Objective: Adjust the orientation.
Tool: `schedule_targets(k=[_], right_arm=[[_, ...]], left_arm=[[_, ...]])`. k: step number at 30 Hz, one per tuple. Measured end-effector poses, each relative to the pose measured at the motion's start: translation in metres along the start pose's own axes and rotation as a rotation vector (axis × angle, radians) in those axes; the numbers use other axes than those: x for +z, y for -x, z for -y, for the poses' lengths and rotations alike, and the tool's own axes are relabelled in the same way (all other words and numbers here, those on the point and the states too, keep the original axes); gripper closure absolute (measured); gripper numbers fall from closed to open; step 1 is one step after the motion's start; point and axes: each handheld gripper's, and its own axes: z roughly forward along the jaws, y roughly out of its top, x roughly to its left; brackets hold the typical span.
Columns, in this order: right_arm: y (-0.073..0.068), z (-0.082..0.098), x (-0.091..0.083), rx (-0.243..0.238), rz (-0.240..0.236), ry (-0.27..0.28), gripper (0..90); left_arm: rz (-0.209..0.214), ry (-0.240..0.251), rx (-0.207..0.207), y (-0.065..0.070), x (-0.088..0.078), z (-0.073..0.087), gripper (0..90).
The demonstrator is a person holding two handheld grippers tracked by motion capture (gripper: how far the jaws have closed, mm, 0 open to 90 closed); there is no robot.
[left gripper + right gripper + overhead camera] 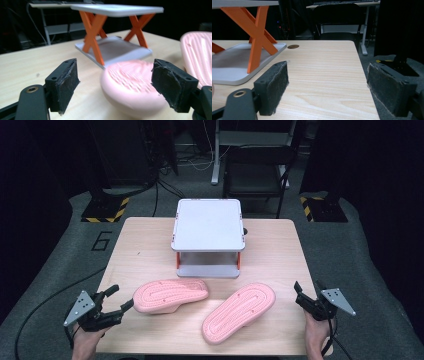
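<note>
Looking down from the high view, two pink slippers lie sole-up on the table: the left slipper (170,295) near the front edge left of centre, the right slipper (239,312) slanting toward the front right corner, the two close but apart. Behind them, mid-table, stands a white rack (208,236) with two shelves. The left gripper (116,301) sits at the front left corner, jaws spread wide and aimed at the left slipper's heel end, just short of it, nothing clamped. The right gripper (300,293) hangs off the right edge, jaws apart and empty. In the left gripper view, the slipper's rounded end (132,87) lies between the two black pads (65,83), which stand clear of it on both sides; the other slipper (198,56) shows at right, and the rack's orange cross legs (93,32) rise beyond. The slipper looks like moulded foam or soft rubber: likely light, springy, with a ribbed sole that should give some bite. Judged best hold: across the width at the thick heel end, pads on the side walls, since the flat sole edge would flex and the strap is hidden underneath. In the right gripper view, wide-set pads (273,86) frame bare table (324,75), with the rack's lower shelf (239,63) to the left.
</note>
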Motion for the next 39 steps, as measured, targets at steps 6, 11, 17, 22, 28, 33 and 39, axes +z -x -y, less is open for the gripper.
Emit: schedule_targets(k=[6, 11, 17, 22, 28, 33, 39], right_arm=[[0.0, 0.001, 0.001, 0.006, -0.002, -0.002, 17.0], [0.0, 0.001, 0.001, 0.003, -0.004, -0.002, 17.4], [0.002, 0.0, 0.0, 0.006, -0.003, 0.001, 17.5], [0.002, 0.0, 0.001, 0.002, -0.013, -0.003, 17.7], [0.003, 0.001, 0.001, 0.01, -0.012, -0.01, 17.7], [0.003, 0.001, 0.002, 0.011, -0.018, -0.017, 17.7], [0.002, 0.001, 0.002, 0.002, -0.02, -0.021, 17.8]], left_arm=[[0.062, -0.049, 0.029, 0.011, -0.001, 0.008, 21.4], [0.04, -0.112, 0.056, 0.013, 0.009, 0.012, 22.0], [-0.056, -0.111, 0.048, -0.001, 0.019, 0.008, 25.9], [-0.081, -0.124, 0.042, -0.015, 0.035, 0.005, 27.0], [-0.094, -0.146, 0.003, -0.033, 0.054, 0.009, 28.0], [-0.15, -0.127, -0.029, -0.037, 0.051, 0.009, 28.6], [-0.178, -0.106, -0.002, -0.008, 0.046, -0.002, 28.8]])
